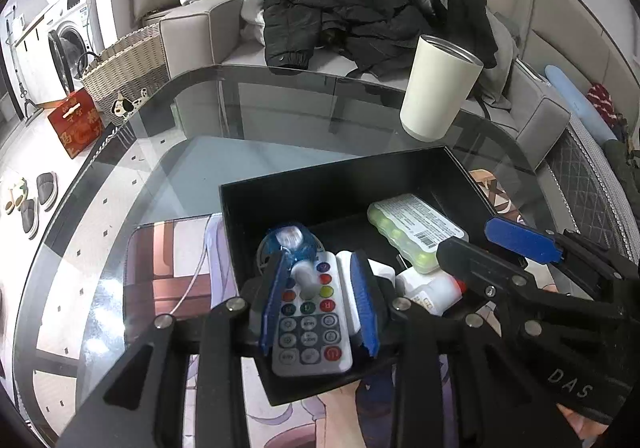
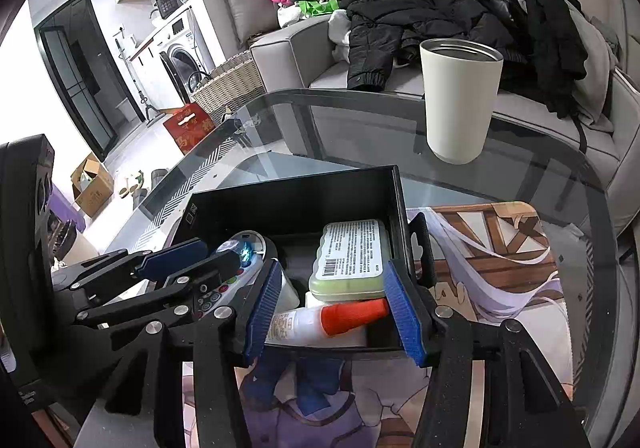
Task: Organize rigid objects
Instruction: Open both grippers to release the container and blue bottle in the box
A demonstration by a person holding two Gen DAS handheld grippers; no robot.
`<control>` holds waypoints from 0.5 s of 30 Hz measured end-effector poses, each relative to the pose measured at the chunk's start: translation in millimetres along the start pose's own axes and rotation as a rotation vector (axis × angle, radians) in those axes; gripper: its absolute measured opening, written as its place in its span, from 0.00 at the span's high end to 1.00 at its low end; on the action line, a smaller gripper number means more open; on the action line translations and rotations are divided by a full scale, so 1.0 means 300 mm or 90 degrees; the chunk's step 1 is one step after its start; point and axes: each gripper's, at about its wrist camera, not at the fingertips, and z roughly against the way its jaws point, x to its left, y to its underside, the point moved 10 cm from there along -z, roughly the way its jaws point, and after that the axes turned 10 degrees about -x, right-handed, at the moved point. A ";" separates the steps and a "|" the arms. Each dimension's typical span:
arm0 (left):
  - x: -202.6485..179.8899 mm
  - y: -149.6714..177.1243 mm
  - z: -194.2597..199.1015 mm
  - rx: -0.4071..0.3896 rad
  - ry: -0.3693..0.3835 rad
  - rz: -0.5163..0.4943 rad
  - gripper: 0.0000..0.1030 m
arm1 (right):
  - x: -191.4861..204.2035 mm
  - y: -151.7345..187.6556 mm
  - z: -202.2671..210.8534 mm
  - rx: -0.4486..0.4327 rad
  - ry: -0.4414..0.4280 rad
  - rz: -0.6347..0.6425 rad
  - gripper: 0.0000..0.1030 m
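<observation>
A black open box (image 1: 340,175) (image 2: 296,187) stands on a printed mat on the glass table. In it lie a white remote (image 1: 310,324) (image 2: 224,294), a blue-capped clear item (image 1: 290,242), a green case with a white label (image 1: 412,232) (image 2: 352,260) and a white bottle with an orange-red cap (image 2: 332,318) (image 1: 434,290). My left gripper (image 1: 320,308) is over the box's near corner, its blue pads (image 1: 366,304) on either side of the remote; it also shows in the right wrist view (image 2: 188,256). My right gripper (image 2: 334,308) is open over the bottle.
A tall white cup (image 1: 438,87) (image 2: 460,99) stands on the glass behind the box. A grey sofa (image 1: 192,31) piled with black jackets (image 1: 340,3) lies beyond the table. A wicker basket (image 1: 124,75) and a red box (image 1: 76,121) sit on the floor at left.
</observation>
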 end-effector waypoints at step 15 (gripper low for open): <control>-0.019 -0.084 0.152 -0.135 -0.032 -0.024 0.53 | 0.008 -0.038 0.085 -0.059 -0.001 0.005 0.46</control>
